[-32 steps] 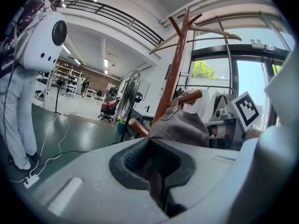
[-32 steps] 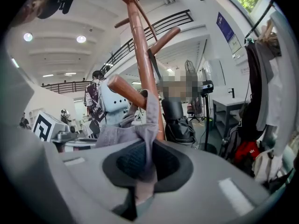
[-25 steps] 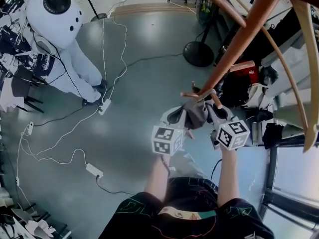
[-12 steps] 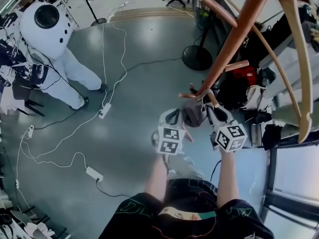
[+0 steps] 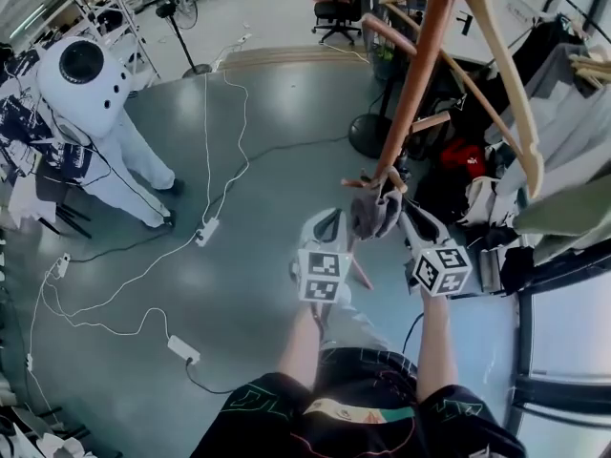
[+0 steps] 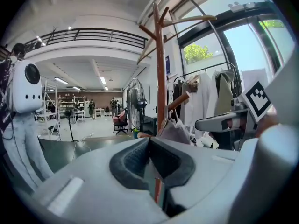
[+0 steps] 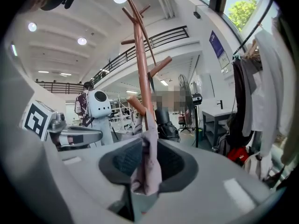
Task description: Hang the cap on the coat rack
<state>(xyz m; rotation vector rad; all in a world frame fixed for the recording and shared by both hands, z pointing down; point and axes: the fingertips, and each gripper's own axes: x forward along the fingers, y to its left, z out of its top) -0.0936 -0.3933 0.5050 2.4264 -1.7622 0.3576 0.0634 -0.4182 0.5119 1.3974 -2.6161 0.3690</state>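
Head view: shows the cap [image 5: 374, 214] draped low on the coat rack [image 5: 412, 84], with the left gripper [image 5: 329, 225] just beside it and the right gripper [image 5: 412, 225] right at it. Left gripper view: shows fingers together, nothing between, cap ahead by the pole. Right gripper view: shows fingers apart, just opening, cap cloth between them.

Left gripper [image 6: 148, 141]: fingertips closed together, nothing between the 2 pads. Directly beyond the fingertips stands the coat rack [image 6: 161, 64], upright. The cap [image 6: 176, 131], grey, hangs at the rack's pole, just right of the fingertips. Far left of the fingers: 1 white robot figure [image 6: 25, 94]. Behind the rack: 1 floor fan [image 6: 135, 99].
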